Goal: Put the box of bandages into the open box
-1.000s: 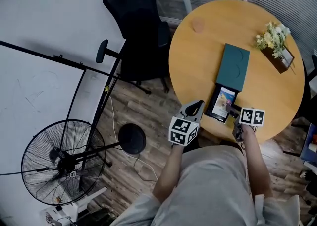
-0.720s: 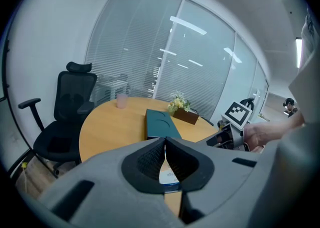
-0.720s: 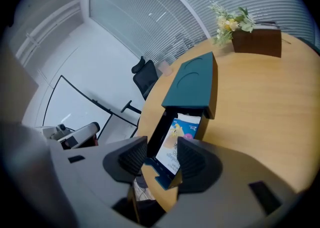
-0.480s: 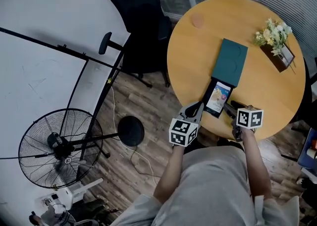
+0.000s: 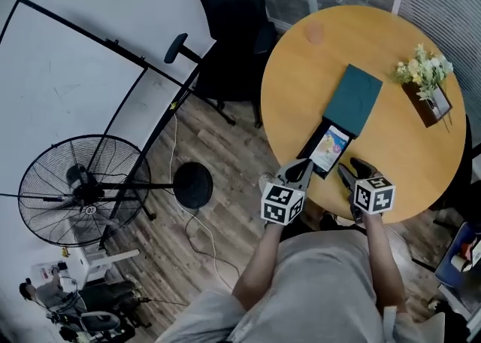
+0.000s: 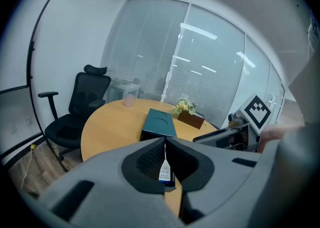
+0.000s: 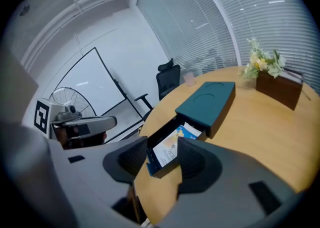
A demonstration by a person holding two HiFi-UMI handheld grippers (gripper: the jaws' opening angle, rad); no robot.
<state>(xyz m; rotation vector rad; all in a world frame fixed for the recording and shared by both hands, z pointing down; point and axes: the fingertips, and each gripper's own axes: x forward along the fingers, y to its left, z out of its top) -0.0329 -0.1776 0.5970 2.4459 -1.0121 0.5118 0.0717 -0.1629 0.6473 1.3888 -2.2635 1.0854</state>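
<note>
head view: the box of bandages (image 5: 331, 147) lies flat in the pulled-out tray (image 5: 319, 172) of the open box (image 5: 353, 99), close to the table's (image 5: 398, 146) near edge. the left gripper (image 5: 304, 165) and right gripper (image 5: 352, 171) sit just beside the tray's end, one on each side. left gripper view: the jaws meet tip to tip, holding nothing. right gripper view: the jaws stand apart and hold nothing, with the tray end seen between them.

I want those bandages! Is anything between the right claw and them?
Nothing visible. The right claw is open, and the bandages lie in the open box just ahead, behind only its low front wall.
</note>
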